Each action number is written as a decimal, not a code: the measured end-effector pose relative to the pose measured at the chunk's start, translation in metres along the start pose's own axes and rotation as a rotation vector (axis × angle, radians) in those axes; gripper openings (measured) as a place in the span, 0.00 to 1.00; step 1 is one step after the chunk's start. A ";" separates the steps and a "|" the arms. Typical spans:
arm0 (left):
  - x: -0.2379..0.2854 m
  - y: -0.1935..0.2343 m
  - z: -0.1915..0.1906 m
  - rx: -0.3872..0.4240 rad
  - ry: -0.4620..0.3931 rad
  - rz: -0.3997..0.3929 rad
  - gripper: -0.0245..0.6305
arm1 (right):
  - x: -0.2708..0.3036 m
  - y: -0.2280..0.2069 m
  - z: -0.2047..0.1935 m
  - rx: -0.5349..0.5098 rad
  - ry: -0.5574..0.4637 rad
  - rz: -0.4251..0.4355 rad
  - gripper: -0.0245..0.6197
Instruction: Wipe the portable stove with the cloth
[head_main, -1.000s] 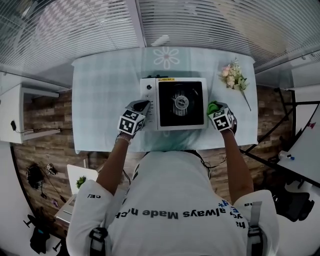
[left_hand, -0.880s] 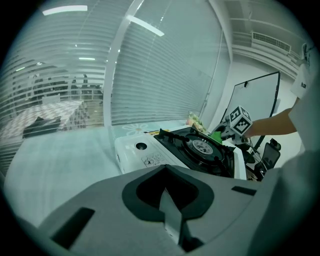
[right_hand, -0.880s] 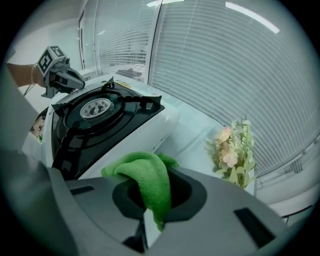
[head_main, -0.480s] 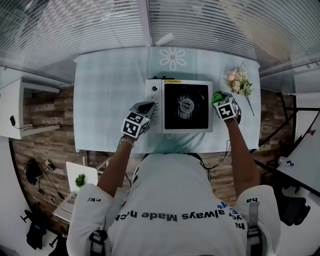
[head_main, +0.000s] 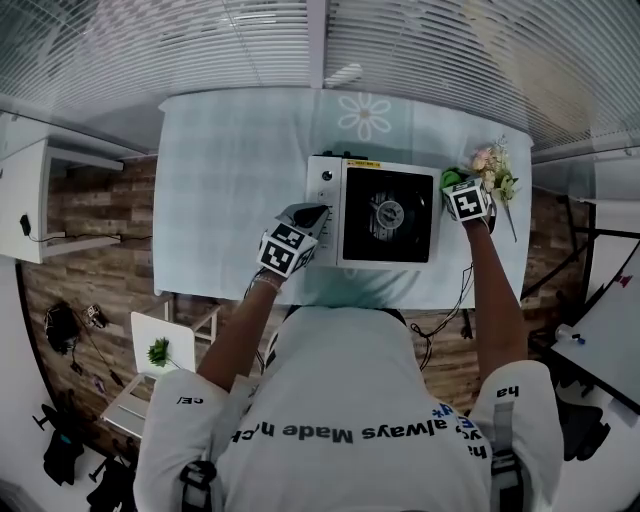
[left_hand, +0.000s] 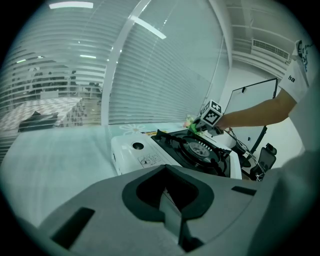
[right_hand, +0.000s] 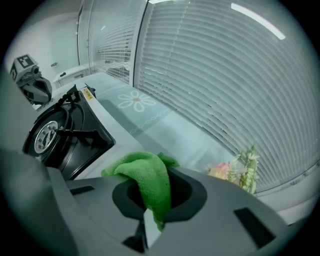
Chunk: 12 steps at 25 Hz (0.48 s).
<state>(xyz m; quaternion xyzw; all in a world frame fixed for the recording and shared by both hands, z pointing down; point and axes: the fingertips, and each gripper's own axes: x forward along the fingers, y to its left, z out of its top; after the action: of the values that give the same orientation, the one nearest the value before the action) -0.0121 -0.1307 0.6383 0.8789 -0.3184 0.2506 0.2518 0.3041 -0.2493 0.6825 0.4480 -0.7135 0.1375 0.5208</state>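
Two risks: my right gripper (head_main: 468, 200), clamped on the green cloth (right_hand: 145, 175) at the right edge of the stove (head_main: 325, 205), could snag the burner grate (head_main: 388, 213) or knock the flowers (head_main: 495, 172) just beside. My left gripper (head_main: 290, 247), jaws together on nothing, sits by its left side. Pale tablecloth (head_main: 240, 170), blinds (head_main: 200, 40) behind.

The portable stove (head_main: 388, 213) sits on the surface (head_main: 230, 180). The left gripper (head_main: 308, 214) is at its left edge. The right gripper (head_main: 458, 184), cloth (head_main: 450, 178) in its jaws, is at its far right corner, with flowers (head_main: 495, 172) just beyond.
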 end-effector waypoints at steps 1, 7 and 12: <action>0.000 0.000 0.000 0.001 -0.001 -0.005 0.05 | 0.001 -0.001 0.002 0.002 0.000 0.002 0.08; -0.001 -0.001 0.000 0.004 -0.003 -0.018 0.05 | 0.010 -0.011 0.011 0.007 0.004 0.008 0.08; -0.003 -0.004 -0.002 0.002 -0.009 -0.047 0.05 | 0.015 -0.015 0.036 -0.047 -0.021 0.023 0.08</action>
<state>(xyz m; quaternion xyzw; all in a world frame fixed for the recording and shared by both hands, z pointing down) -0.0119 -0.1260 0.6368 0.8875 -0.2983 0.2410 0.2554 0.2930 -0.2891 0.6760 0.4290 -0.7269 0.1218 0.5222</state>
